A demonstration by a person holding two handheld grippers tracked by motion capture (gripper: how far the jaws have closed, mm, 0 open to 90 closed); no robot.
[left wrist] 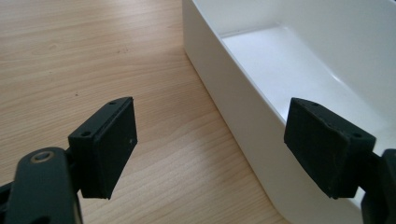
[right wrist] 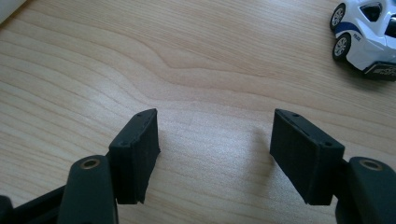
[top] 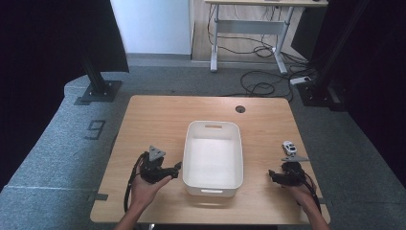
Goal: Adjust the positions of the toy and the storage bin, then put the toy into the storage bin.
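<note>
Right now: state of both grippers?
Left gripper: open, holding nothing, beside the white bin.
Right gripper: open, holding nothing, toy car ahead.

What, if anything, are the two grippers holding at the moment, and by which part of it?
Nothing is held. The left gripper is open beside the white bin, and the right gripper is open over bare table, with the toy car apart from it.

Grey carpet floor (top: 57, 139) marked "9"; white wall (top: 153, 26); height-adjustable desk (top: 253, 19) beyond; loose cables (top: 261, 86); black stand bases (top: 98, 91); dark curtains (top: 28, 72).
</note>
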